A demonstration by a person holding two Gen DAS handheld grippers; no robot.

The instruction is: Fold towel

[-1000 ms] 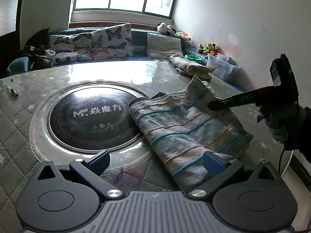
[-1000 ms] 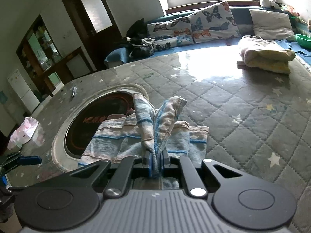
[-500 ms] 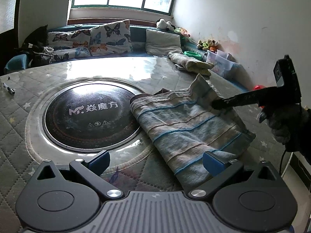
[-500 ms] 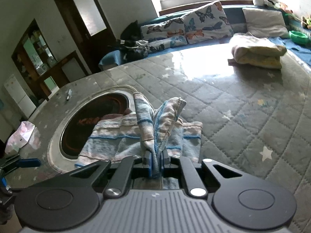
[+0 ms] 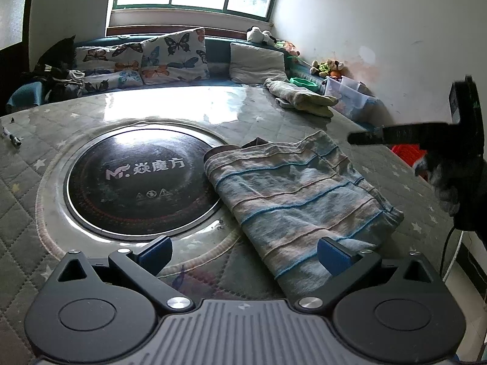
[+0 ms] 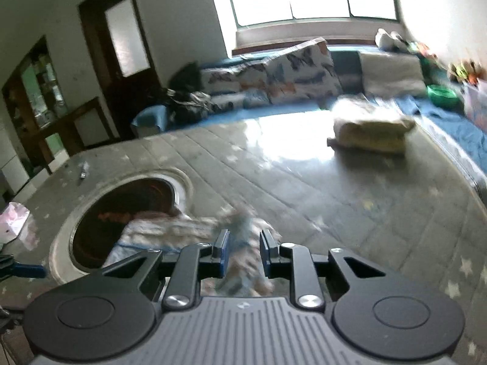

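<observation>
A striped towel lies folded over on a quilted, star-patterned surface, its left edge overlapping the rim of a round black glass plate printed with a white logo. The left tongs hover low at the towel's near end, spread wide and holding nothing, the right blue pad above the cloth. The right tongs, gripped by a gloved hand, stand partly apart over the towel's far corner; that view is blurred, but the cloth appears to lie loose between the pads rather than pinched. A second folded cloth rests well apart near butterfly-print cushions under the window.
</observation>
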